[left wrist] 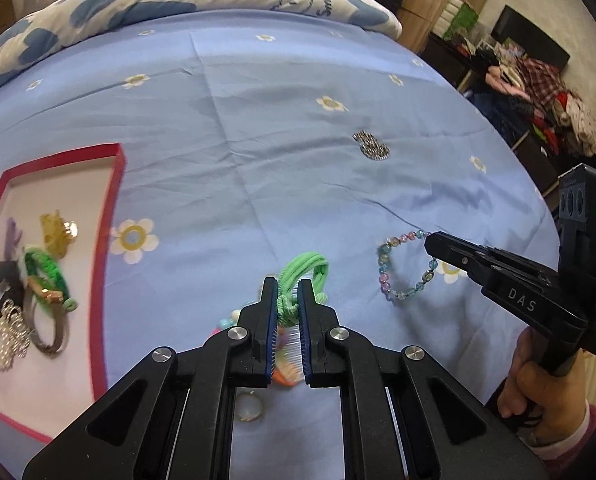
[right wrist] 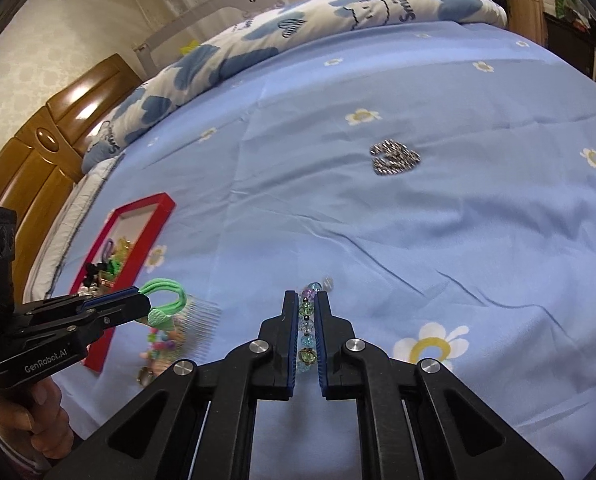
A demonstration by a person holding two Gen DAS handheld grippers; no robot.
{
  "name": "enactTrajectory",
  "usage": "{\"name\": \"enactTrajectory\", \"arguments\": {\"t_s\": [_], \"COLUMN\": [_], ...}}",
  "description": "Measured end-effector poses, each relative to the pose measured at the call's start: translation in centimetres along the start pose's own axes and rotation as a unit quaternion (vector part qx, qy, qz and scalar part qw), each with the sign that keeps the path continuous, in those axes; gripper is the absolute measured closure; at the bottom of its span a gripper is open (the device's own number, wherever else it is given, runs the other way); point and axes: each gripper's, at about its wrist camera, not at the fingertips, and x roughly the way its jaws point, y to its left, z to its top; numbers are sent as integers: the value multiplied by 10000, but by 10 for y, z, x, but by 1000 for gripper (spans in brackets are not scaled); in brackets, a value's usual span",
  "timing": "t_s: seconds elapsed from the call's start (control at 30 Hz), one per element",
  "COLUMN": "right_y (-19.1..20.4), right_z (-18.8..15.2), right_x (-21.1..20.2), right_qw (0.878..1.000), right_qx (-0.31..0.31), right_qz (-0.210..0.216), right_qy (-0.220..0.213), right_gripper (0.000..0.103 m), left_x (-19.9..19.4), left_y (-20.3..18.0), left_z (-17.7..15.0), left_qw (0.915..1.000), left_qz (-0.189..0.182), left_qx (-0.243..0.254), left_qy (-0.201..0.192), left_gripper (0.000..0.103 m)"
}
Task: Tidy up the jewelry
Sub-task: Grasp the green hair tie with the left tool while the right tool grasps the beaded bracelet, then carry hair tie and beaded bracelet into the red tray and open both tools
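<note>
Far left on the blue flowered bedsheet (left wrist: 298, 128): one red-rimmed rectangular tray (left wrist: 114, 208), white floor, holding a pearl string, grey band, green braided bracelet, black scrunchie, yellow clip. Left gripper (left wrist: 288, 300) fingers pinch one green elastic hair tie (left wrist: 303, 270), loop pointing away from the jaws, raised over one clear plastic comb (right wrist: 202, 320). One silver chain pile (left wrist: 371, 146) lies well apart, mid-sheet. Right gripper (right wrist: 306, 312) clamps one round pastel glass-bead bracelet (left wrist: 403, 266), ring hanging edge-on, long axis along the fingers.
</note>
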Motion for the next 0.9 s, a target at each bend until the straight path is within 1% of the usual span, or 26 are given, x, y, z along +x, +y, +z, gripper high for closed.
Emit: {"name": "enactTrajectory", "arguments": {"t_s": [0.23, 0.47, 0.9], "right_y": [28, 62, 128], "right_z": [4, 7, 13], "right_x": [-6, -1, 5], "right_qw": [9995, 9980, 9917], "right_qx": [-169, -387, -868], "right_qz": [235, 506, 949], "right_qy": [-91, -60, -49], "right_gripper": [96, 96, 96], "left_x": [-25, -46, -74], "left_y": [24, 49, 102], "left_z": [-7, -15, -34], "left_qw": [9993, 9975, 9909], "left_qz": [112, 234, 449], "left_qx": [-271, -537, -1107], "left_qy": [-222, -399, -626], "left_gripper": [95, 95, 95]}}
